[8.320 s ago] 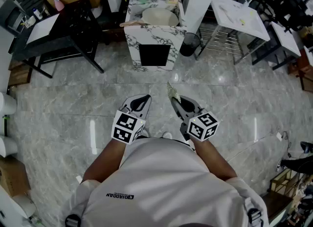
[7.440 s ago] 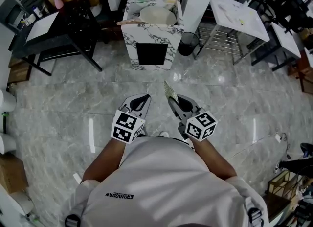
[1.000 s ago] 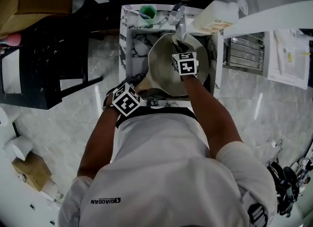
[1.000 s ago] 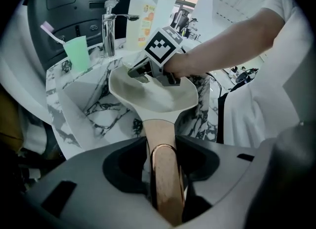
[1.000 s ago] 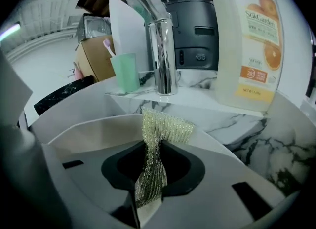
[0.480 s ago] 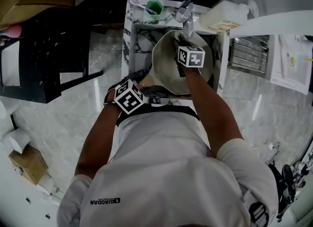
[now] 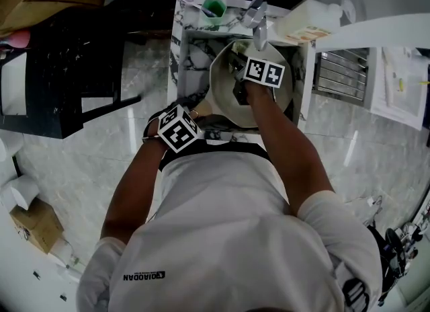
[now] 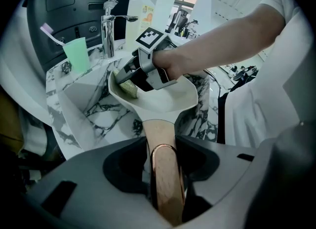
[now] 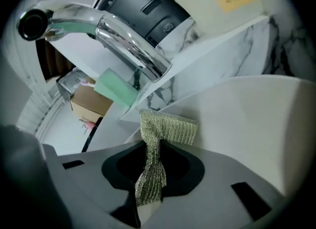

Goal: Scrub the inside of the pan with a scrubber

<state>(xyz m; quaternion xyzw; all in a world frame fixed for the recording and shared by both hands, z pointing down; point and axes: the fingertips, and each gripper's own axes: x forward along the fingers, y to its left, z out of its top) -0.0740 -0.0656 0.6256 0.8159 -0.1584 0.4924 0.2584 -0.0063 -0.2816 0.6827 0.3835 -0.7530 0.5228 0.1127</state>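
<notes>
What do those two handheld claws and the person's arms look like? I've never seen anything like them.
The left gripper and the right gripper each have two broad grey moulded plastic jaws around a dark hollow. Each carries a white cube printed with black square markers. The person wears a white short-sleeved shirt with a small dark logo on it.

Left claw point(image 8: 163, 161) and right claw point(image 9: 150, 173) both clamped tight

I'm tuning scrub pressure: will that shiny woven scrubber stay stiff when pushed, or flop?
Probably floppy: the shiny woven scrubber pinches thin in the right gripper and folds over above it. Likely light, since that narrow pinch carries it. Against the cream pan it should crumple.
</notes>
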